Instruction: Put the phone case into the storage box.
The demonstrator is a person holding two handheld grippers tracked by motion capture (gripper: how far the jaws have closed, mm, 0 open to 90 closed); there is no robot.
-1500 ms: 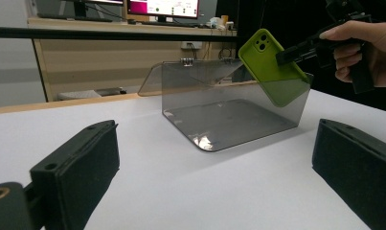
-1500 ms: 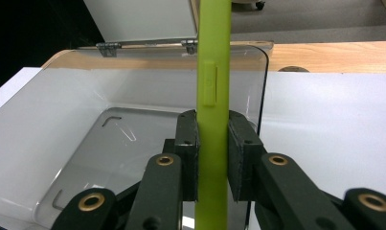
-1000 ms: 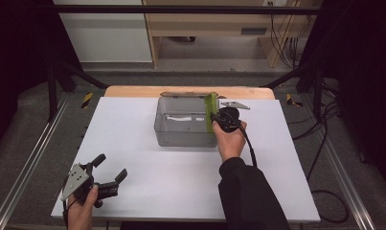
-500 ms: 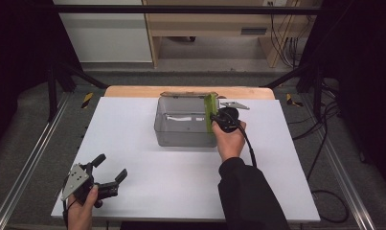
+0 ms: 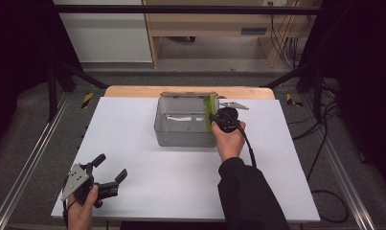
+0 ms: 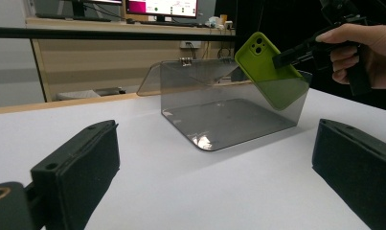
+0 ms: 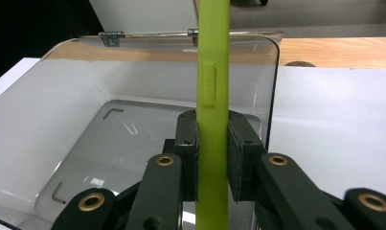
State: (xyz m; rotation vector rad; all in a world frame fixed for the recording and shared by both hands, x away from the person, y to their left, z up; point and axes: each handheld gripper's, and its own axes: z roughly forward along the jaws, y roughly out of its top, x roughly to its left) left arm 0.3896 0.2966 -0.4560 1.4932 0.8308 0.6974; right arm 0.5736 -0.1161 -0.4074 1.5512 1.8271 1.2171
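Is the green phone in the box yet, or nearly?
Nearly. Done: the clear box's lid is open. In hand: the right hand-held gripper clamps the green phone, partly lowered into the box. Left: letting go. The left hand-held gripper is open, away from it.

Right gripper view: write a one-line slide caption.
Tongs clamp a green phone case edge-on over an open clear box.
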